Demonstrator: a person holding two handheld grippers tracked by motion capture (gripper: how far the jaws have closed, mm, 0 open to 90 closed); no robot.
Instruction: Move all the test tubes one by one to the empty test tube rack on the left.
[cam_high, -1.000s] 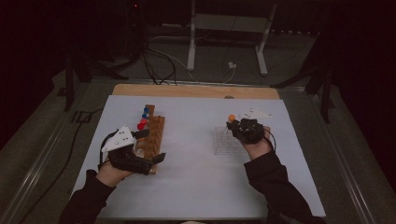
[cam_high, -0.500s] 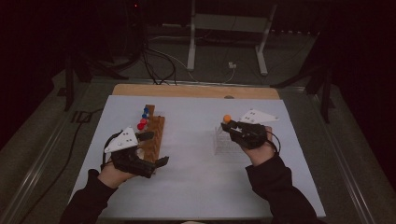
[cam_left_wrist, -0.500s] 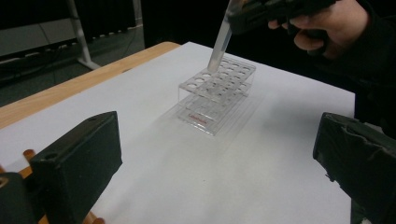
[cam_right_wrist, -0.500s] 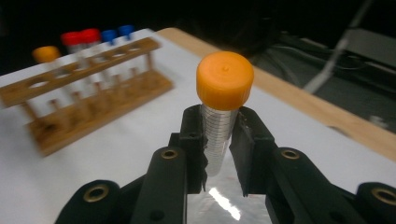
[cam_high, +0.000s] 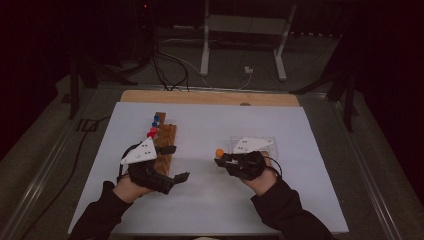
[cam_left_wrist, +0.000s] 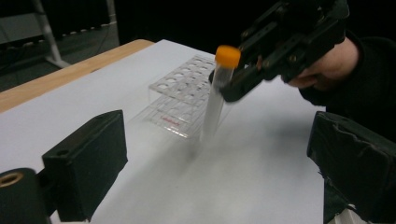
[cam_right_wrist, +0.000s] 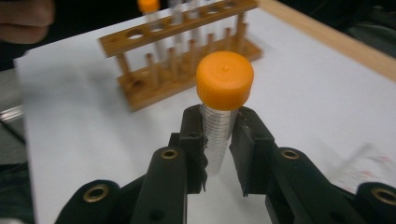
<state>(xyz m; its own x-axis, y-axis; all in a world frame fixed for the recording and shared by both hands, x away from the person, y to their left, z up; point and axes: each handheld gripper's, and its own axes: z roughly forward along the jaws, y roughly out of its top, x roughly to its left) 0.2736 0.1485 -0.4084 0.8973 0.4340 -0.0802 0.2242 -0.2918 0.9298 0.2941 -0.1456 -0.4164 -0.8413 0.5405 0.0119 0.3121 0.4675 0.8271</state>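
1. Right gripper (cam_right_wrist: 217, 140) grips a tube (cam_right_wrist: 217, 140) just under its cap (cam_right_wrist: 224, 80); pads press the clear wall from both sides. Tube hangs roughly upright, clear of the table (cam_high: 210, 200), about midway between the clear rack (cam_left_wrist: 182, 100) and the wooden rack (cam_right_wrist: 182, 56).
2. Left gripper (cam_high: 172, 162) has its jaws wide with nothing between them; they have just been closing slightly. It sits beside the near end of the wooden rack.
3. Handling, judged: tube looks like thin clear plastic, light and stiff, apparently empty. The smooth round wall is likely slippery, so it could twist or slide in flat pads. A hard squeeze might crack or bow it.
4. Best hold, judged: high on the barrel just below the cap, as now. The cap's rim acts as a stop against slipping down, and the lower length stays free to enter a rack hole.
5. Appearance: slim transparent cylinder with fine printed graduation lines and an orange screw cap, ribbed at the edge. Lower part is motion-blurred in the left gripper view; tip shape not readable.
6. Wooden rack holds other tubes with red, blue and orange caps.
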